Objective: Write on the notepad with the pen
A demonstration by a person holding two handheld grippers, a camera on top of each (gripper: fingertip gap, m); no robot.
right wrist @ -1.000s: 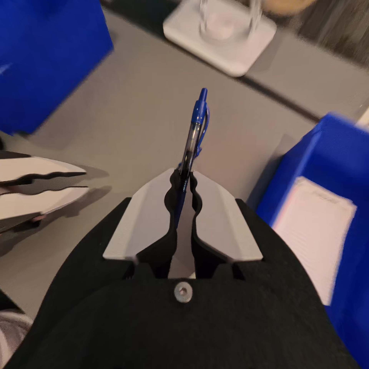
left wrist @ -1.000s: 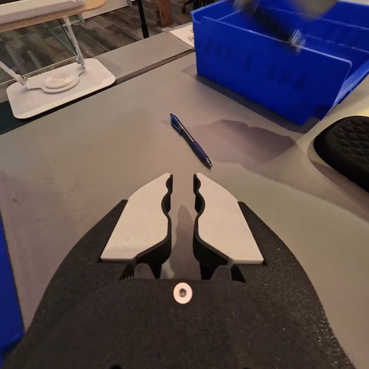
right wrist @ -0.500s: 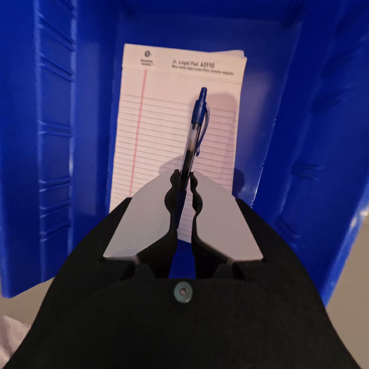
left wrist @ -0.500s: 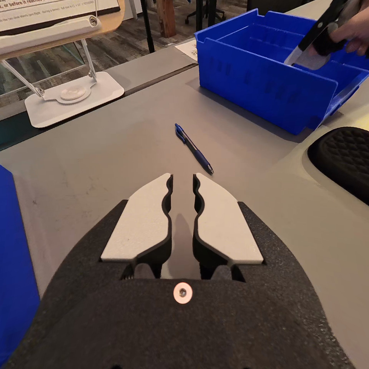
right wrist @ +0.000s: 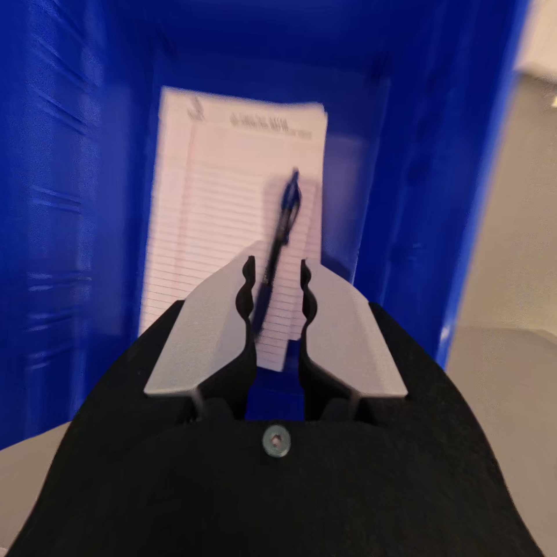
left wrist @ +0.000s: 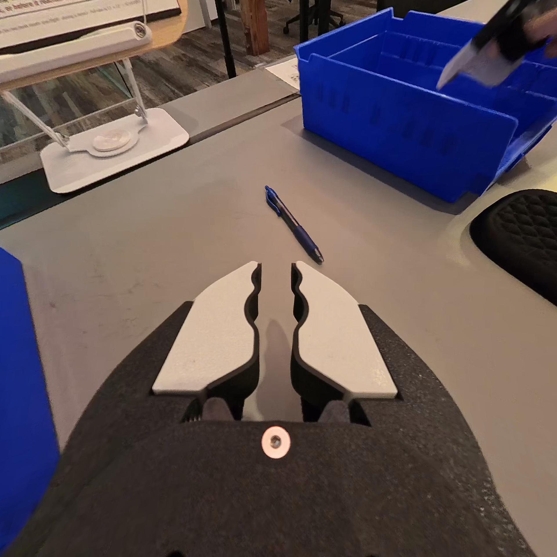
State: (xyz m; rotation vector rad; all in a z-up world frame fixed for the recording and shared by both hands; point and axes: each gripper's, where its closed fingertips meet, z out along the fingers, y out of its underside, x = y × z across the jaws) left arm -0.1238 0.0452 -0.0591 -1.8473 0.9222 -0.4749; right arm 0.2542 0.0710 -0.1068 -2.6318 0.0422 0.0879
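A white lined notepad (right wrist: 229, 211) lies on the floor of a blue bin (right wrist: 75, 180). My right gripper (right wrist: 276, 260) is open above it. A blue pen (right wrist: 280, 235) sits loose between the parted jaws over the pad, blurred and tilted; I cannot tell whether it rests on the paper. My left gripper (left wrist: 276, 265) is slightly open and empty, low over the grey table (left wrist: 150, 241). A second blue pen (left wrist: 294, 224) lies on the table just beyond its tips. The left wrist view shows the blue bin (left wrist: 391, 120) at the far right with the right gripper (left wrist: 470, 66) over it.
A white stand base (left wrist: 114, 150) sits at the far left of the table. A black mesh pad (left wrist: 524, 235) lies at the right edge. Another blue bin's wall (left wrist: 18, 361) is close on the left. Left tips to right tips: about 40 cm. The blue pen (right wrist: 280, 235) sits 5 cm or so from the ends of my right fingers.
My right gripper carried its pen over the bin to the notepad, then opened and let go of it. The left gripper has stayed in place.
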